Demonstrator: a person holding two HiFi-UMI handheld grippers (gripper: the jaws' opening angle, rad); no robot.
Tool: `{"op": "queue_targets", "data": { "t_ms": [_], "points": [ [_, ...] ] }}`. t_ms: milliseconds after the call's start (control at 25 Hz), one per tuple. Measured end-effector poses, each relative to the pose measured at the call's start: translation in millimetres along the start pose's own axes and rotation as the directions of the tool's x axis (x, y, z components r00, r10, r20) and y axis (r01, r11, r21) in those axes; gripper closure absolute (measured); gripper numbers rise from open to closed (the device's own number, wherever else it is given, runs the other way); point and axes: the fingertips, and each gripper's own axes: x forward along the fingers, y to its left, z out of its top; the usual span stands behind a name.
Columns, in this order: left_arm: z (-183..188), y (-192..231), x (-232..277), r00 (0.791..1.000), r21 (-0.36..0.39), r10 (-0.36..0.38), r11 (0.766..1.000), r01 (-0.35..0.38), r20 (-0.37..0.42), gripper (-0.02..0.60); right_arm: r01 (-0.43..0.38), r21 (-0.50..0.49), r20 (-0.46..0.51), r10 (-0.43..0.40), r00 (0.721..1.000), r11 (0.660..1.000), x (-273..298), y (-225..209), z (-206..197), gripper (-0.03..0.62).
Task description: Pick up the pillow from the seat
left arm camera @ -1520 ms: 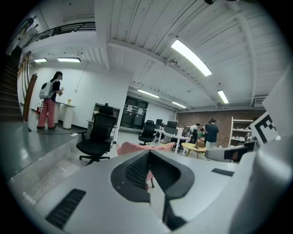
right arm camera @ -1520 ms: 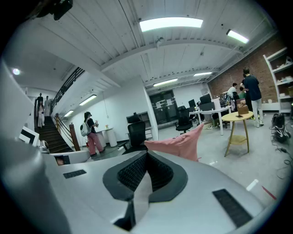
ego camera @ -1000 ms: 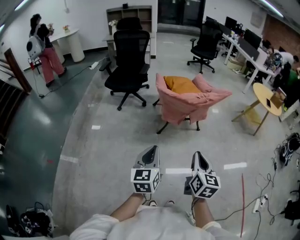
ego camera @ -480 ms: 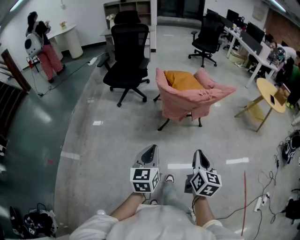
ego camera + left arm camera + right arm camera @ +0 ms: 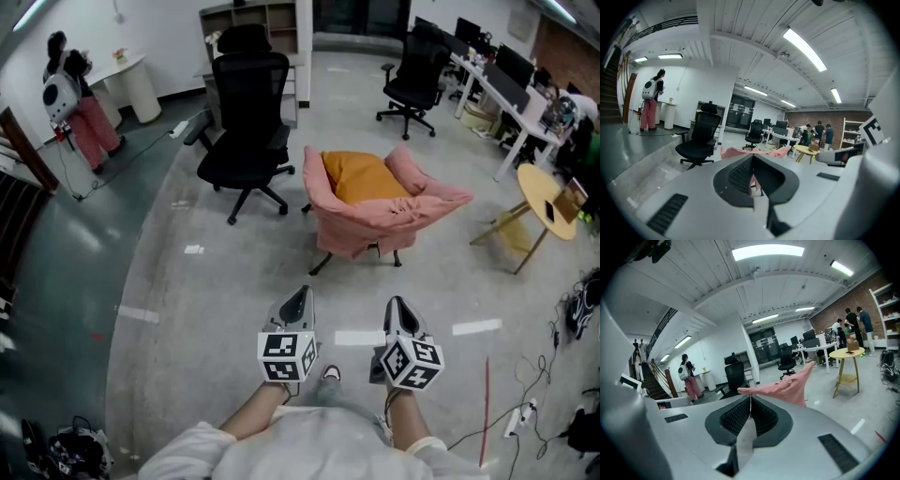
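A grey concrete floor (image 5: 187, 281) fills most of the head view, marked with short white strips. They look like position marks, though that is a guess.

The seat (image 5: 375, 225) stands mid-floor, well apart from the person holding the grippers. It is a chair draped in loose pink cloth that hangs down to its legs, probably as a slipcover. A black chair (image 5: 246, 122) stands just beside it on the left, and another black chair (image 5: 408, 80) is further back near the desks. A round yellow tabletop (image 5: 548, 197) on slanted legs sits off to the right, clear of the path to the seat.

The pillow (image 5: 366, 176) is orange. It lies on the seat, leaning against the backrest, with folds of pink cloth bunched at its right side. Nothing touches it, and its front face is open to a reach from this side.

The left gripper (image 5: 297, 302) and the right gripper (image 5: 398, 307) are held side by side at waist level, pointing towards the seat. That carrying pose suits an approach rather than a grasp. In the left gripper view the jaws are closed together with nothing between them, and the pink seat (image 5: 736, 152) shows just past the tips. The right gripper view shows the same: jaws closed and empty, pink cloth (image 5: 787, 385) beyond.

Each gripper's cube carries black-and-white square patterns, not words. No brand or other writing can be read anywhere.
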Motion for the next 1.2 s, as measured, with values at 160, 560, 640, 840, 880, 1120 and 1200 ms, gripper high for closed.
{"op": "queue_targets", "data": {
  "t_ms": [160,560,640,840,880,1120,1200],
  "points": [
    [7.2,-8.4,38.3,1.000,0.006,-0.002,1.000,0.002,-0.008,0.580,0.010,0.013,-0.006,-0.010,1.000,1.000,25.4,-27.3,15.0,0.565],
    [18.2,-27.0,121.6,1.000,0.020,0.002,1.000,-0.002,-0.026,0.580,0.007,0.041,-0.017,-0.006,1.000,0.999,86.4,-84.8,43.3,0.565],
    [20.4,-29.5,135.0,1.000,0.020,0.003,1.000,-0.003,-0.029,0.580,0.003,0.044,-0.021,-0.002,1.000,0.999,98.0,-92.7,47.8,0.565],
    [27.4,-25.9,160.8,0.999,0.030,0.016,0.999,-0.015,-0.037,0.580,-0.012,0.057,-0.028,0.013,1.000,0.998,124.2,-101.4,56.3,0.565],
    [28.1,-24.6,165.3,0.999,0.032,0.018,0.999,-0.016,-0.041,0.580,-0.012,0.060,-0.031,0.014,0.999,0.998,128.2,-103.1,56.9,0.565],
    [30.5,-19.0,193.9,0.999,0.023,0.013,1.000,-0.012,-0.053,0.580,0.015,0.079,-0.048,-0.011,0.999,0.997,150.9,-121.9,56.7,0.565],
    [33.2,-15.5,206.5,0.999,-0.002,0.002,1.000,-0.002,-0.054,0.580,0.024,0.079,-0.056,-0.019,0.998,0.997,161.3,-125.0,57.2,0.565]
  ]
}}
